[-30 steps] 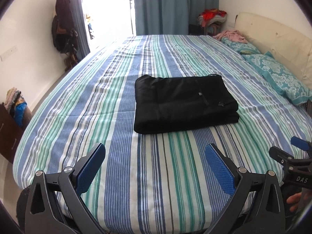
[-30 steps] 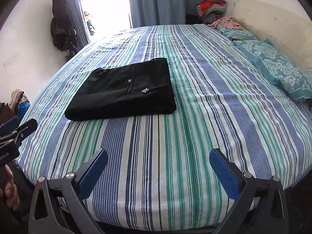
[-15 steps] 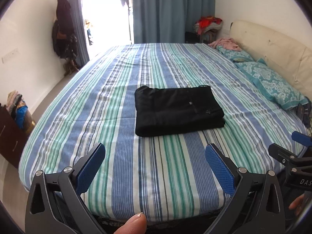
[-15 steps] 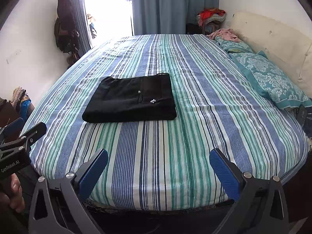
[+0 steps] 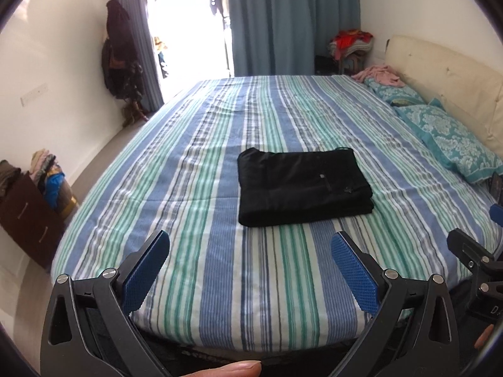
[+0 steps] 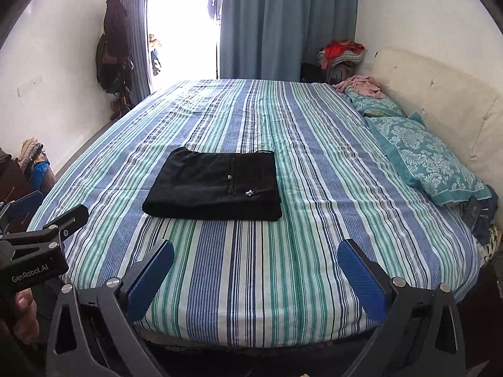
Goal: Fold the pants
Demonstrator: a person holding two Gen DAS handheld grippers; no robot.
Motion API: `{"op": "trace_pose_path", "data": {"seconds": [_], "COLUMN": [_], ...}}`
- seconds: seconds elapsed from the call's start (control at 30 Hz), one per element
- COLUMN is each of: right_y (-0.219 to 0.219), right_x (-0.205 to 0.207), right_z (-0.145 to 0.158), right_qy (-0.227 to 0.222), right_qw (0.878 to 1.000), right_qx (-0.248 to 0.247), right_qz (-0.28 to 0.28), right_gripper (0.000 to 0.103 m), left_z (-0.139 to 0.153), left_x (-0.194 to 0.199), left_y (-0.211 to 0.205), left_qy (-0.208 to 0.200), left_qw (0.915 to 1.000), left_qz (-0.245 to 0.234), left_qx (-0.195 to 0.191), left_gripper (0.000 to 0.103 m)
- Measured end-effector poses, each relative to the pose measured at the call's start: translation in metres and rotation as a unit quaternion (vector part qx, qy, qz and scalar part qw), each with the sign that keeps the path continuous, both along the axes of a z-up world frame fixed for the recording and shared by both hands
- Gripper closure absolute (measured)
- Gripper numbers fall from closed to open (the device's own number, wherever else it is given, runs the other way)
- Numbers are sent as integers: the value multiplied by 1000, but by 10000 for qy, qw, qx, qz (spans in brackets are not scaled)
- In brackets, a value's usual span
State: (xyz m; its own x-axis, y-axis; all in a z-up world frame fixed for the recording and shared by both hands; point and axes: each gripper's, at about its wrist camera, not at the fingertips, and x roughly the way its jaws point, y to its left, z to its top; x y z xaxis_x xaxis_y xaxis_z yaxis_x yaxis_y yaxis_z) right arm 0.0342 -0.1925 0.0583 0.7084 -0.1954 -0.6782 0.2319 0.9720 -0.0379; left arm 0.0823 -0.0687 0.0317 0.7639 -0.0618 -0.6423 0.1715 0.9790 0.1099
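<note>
Both tongs have drawn back from the bed since a second ago, so the folded pants (image 5: 303, 185) look smaller. From the left wrist, the left tongs (image 5: 250, 260) stand spread and empty, well short of the pants on the bed (image 5: 195, 163); a fingertip (image 5: 232, 369) is cut off below. From the right wrist, the right tongs (image 6: 255, 267) gape empty too, the pants (image 6: 217, 185) beyond them, leftward; their inner folds are hidden.

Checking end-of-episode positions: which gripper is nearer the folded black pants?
Left, slightly. The left gripper faces the folded black pants almost head-on; the right gripper sits off to their right. Both open, clear of them.
</note>
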Motion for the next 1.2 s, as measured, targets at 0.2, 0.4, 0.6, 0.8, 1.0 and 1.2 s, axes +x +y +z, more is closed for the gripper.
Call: {"op": "trace_pose_path", "data": {"seconds": [0.2,0.4,0.6,0.8,1.0,1.2], "right_y": [5,0,3,3,4,3], "right_x": [-4,-7,-7,-5,-5,-4], "right_z": [7,18,31,27,22,20], "right_qy": [-153,-209,-182,-110,-34,-6], "right_qw": [9998,9998,9998,9996,9991,9990], "right_qx": [-94,35,12,223,395,412], "right_qz": [66,37,73,133,181,161], "right_gripper": [0,0,0,0,0,0], "left_z": [-5,-3,-2,-1,1,1], "left_x": [5,-4,-5,0,0,1], "left_y": [-2,-5,-5,3,5,5], "left_qy": [481,693,806,889,834,853], "left_qw": [9984,9974,9967,9958,9961,9960], "left_qz": [177,63,23,199,250,230], "left_qx": [229,180,120,28,139,97], "left_gripper": [0,0,0,0,0,1]}}
